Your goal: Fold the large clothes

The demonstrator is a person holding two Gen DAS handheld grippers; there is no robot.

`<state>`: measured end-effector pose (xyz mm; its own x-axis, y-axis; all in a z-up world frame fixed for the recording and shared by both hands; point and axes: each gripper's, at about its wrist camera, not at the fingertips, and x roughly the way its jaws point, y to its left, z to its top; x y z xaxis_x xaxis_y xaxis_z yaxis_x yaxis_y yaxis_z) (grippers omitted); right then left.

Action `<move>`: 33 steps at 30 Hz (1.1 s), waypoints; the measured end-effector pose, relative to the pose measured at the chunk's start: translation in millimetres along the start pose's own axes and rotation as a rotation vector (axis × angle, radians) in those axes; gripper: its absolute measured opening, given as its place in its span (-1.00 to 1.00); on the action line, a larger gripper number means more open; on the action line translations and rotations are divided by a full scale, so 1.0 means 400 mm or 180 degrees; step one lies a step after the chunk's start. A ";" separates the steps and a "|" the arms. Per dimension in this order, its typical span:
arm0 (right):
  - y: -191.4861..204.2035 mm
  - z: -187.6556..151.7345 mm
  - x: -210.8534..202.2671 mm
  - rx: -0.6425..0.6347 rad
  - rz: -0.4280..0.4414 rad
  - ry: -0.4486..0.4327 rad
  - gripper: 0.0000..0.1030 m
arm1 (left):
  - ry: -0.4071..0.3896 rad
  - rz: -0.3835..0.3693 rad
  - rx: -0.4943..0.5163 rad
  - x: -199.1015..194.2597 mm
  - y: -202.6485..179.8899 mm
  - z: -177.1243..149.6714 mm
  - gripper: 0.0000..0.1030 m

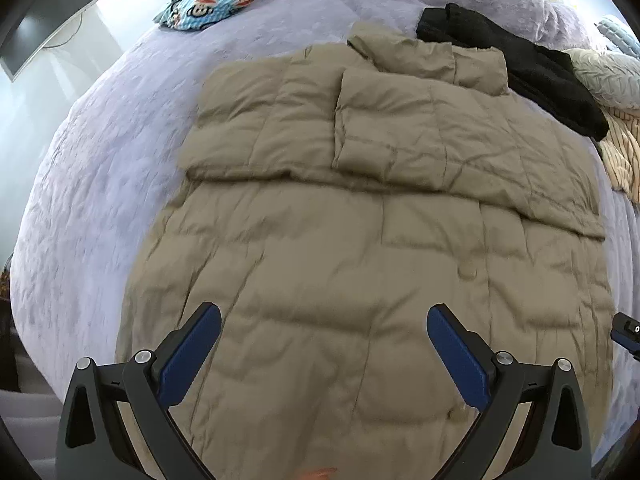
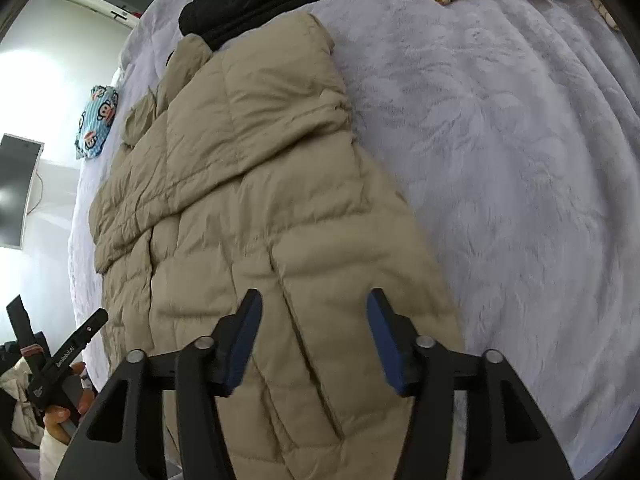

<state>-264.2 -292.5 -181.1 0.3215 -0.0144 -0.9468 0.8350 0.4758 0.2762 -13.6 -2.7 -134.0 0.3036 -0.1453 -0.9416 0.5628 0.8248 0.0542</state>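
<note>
A large tan quilted puffer coat (image 1: 360,240) lies flat on the lavender bed cover (image 1: 100,160), its sleeves folded across the upper body. My left gripper (image 1: 324,316) is open and empty, hovering above the coat's lower part. The right wrist view shows the same coat (image 2: 260,200) lengthwise, its collar at the far end. My right gripper (image 2: 314,304) is open and empty above the coat's near right edge. The left gripper (image 2: 76,344) shows at the lower left of the right wrist view, held in a hand.
A black garment (image 1: 520,68) lies beyond the coat's collar. A striped cream cloth (image 1: 624,152) and a grey pillow (image 1: 608,72) lie at the far right. A blue monkey-print cloth (image 1: 208,0) lies at the far left. A monitor (image 1: 52,12) stands off the bed.
</note>
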 end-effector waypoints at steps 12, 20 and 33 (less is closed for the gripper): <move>0.027 -0.123 -0.007 0.0157 0.0020 -0.0102 0.59 | 0.0202 -0.0200 0.0174 0.015 0.063 -0.102 1.00; 0.087 -0.221 -0.037 0.0258 0.0056 -0.0171 0.72 | 0.0253 -0.0120 0.0161 -0.022 0.148 -0.154 1.00; 0.137 -0.356 -0.064 0.0413 0.0106 -0.0013 1.00 | 0.0510 -0.0194 0.0141 -0.062 0.252 -0.232 1.00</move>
<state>-290.4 -140.8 -165.4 0.3515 -0.0044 -0.9362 0.8745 0.3584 0.3267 -35.9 134.7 -135.9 0.1434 -0.1024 -0.9844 0.6108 0.7918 0.0067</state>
